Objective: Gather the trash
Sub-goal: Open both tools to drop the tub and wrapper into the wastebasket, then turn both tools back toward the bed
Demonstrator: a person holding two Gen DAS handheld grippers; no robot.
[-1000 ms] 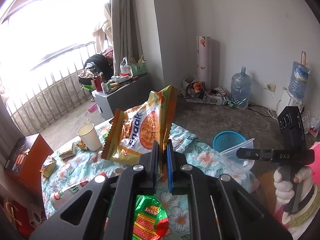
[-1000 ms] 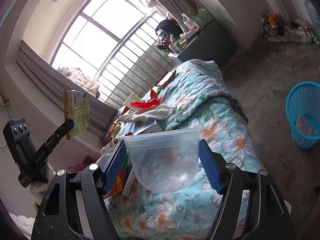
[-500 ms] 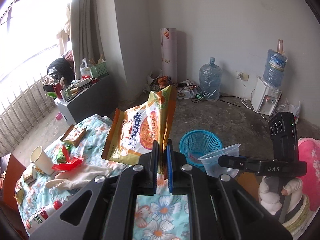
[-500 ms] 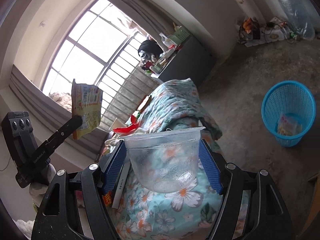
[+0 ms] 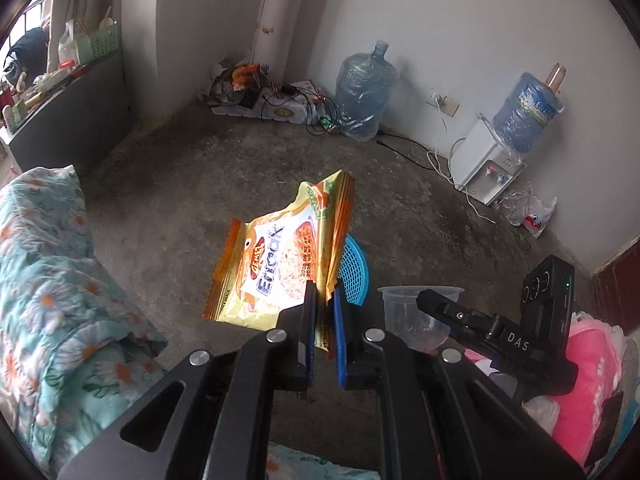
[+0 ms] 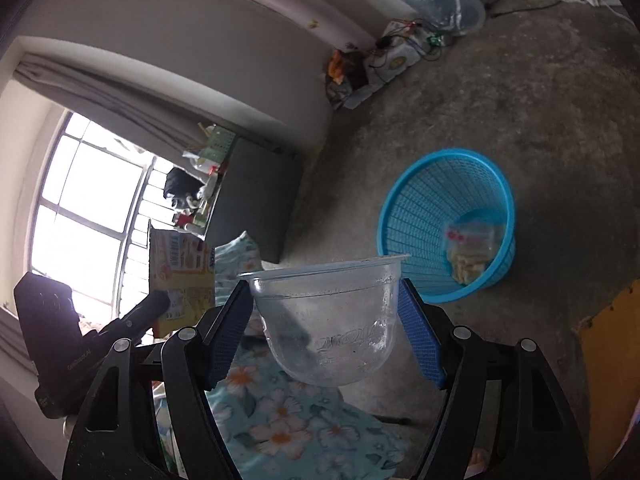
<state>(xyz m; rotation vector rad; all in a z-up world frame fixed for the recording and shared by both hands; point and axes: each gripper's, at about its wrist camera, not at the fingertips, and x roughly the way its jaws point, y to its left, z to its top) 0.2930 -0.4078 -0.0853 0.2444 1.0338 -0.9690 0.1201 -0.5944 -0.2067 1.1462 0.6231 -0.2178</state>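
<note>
Both hand-held grippers swung from the bed toward the blue basket. Left hand-held gripper: clamps snack wrapper. Right hand-held gripper: grips clear plastic bowl.

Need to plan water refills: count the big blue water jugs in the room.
2. One water jug stands on the floor by the wall; the other jug sits inverted on the white dispenser. Others may be out of view.

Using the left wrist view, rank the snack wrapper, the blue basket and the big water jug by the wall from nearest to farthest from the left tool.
1. Snack wrapper: pinched in the left tool.
2. Blue basket: on the floor just behind the wrapper, right of it.
3. Water jug: far back against the wall.
</note>
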